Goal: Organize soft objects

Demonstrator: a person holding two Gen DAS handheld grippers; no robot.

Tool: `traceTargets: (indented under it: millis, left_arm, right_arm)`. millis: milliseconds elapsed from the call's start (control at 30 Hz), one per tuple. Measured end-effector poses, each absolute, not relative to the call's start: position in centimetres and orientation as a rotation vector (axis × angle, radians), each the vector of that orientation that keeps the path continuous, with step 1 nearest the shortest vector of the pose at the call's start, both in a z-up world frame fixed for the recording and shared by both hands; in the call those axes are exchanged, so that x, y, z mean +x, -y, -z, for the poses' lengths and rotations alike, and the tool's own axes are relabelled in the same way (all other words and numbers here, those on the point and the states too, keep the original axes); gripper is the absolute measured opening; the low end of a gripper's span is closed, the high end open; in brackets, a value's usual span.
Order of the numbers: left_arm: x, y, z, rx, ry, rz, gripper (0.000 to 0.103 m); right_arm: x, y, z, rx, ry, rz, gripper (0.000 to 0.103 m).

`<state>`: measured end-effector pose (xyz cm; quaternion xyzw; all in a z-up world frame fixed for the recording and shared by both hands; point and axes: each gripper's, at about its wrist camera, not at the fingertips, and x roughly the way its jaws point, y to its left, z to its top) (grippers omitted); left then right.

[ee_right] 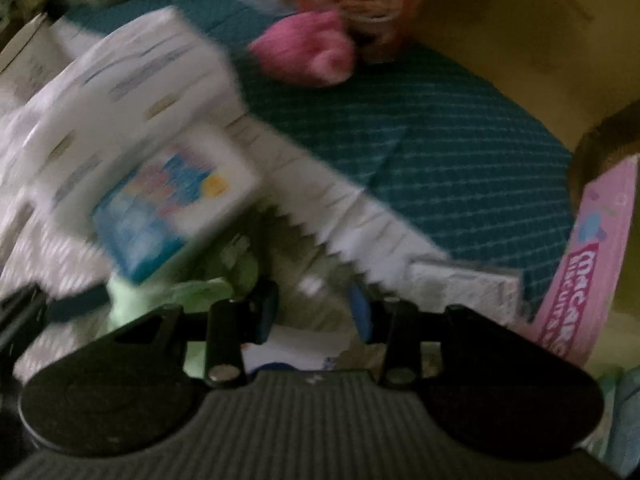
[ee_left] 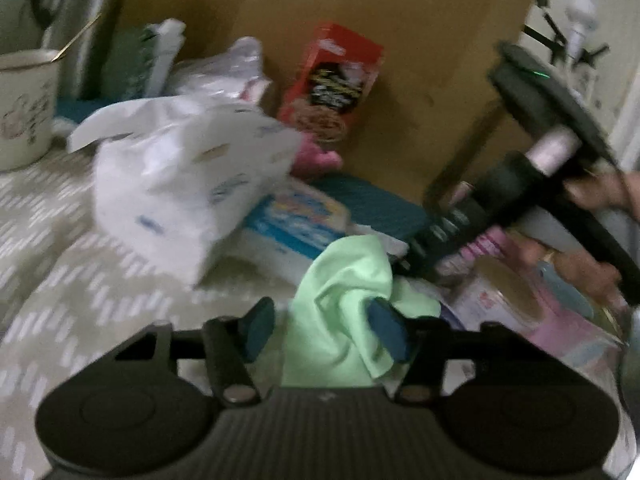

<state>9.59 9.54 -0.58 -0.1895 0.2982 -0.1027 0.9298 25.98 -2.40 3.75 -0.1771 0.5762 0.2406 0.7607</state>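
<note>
Green cloth [ee_left: 340, 304] fills the gap between the left gripper [ee_left: 326, 330] fingers in the left wrist view; the right pad [ee_left: 386, 330] presses into its folds, the left pad [ee_left: 256, 330] sits at its edge, so the half-closed jaws look clamped on it, though blur makes this unsure. The cloth lies on a pale patterned bedspread [ee_left: 48, 264], near the middle, just in front of a blue-and-white pack [ee_left: 296, 224].

Only this view shows a cup [ee_left: 26, 108] far left, a white bag [ee_left: 188, 176], a red box [ee_left: 332, 84] against a brown board [ee_left: 420, 40], and the right gripper's body [ee_left: 532, 184] with a hand [ee_left: 604, 192] at right.

Only the right wrist view shows a pink lettered box [ee_right: 588, 260] at right and a teal striped cloth [ee_right: 420, 140]. A pink soft lump [ee_right: 308, 48] lies far on it. The right gripper [ee_right: 314, 312] has its jaws partly apart; whether they pinch the white paper [ee_right: 296, 344] under them I cannot tell.
</note>
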Motion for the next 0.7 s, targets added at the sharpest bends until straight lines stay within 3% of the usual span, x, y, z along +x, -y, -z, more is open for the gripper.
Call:
traceTargets:
  millis: [100,133,167,333,400,467,567,700]
  left_arm:
    - [8.9,-9.9,0.5,-0.373,-0.619,0.198,0.033]
    - [8.6,-10.1,0.5,-0.363,-0.626,0.197,0.022]
    - [8.3,-10.2,0.5,-0.356,-0.633,0.196,0.018]
    - [6.4,-11.7,0.0,-0.357,-0.644,0.186,0.018]
    - [4.9,-12.1,-0.9,-0.355,-0.617,0.205,0.018]
    - [3.6,-12.1,-1.9,-0.359,-0.589,0.253,0.018]
    - [3.3,-10.6,-3.4,-0.325,-0.574,0.347,0.024]
    - [5.2,-6.8,-3.7,-0.246,-0.612,0.487,0.027]
  right_arm:
    - [22.9,1.1,-4.0,-0.479,-1.232,-0.573,0.043]
    - [21.8,0.8,-3.9,-0.505,-1.227,-0.588,0.042]
    - [20.6,0.6,-3.9,-0.527,-1.211,-0.606,0.043]
    - [14.6,1.1,-5.5,-0.577,-1.073,-0.697,0.044]
    - [11.7,2.6,-7.0,-0.571,-0.927,-0.682,0.05]
    - [8.9,5.0,-8.1,-0.51,-0.796,-0.678,0.071]
    - [6.2,8.4,-7.3,-0.448,-0.683,-0.646,0.079]
    - [5.5,11.7,-4.9,-0.352,-0.692,-0.571,0.08]
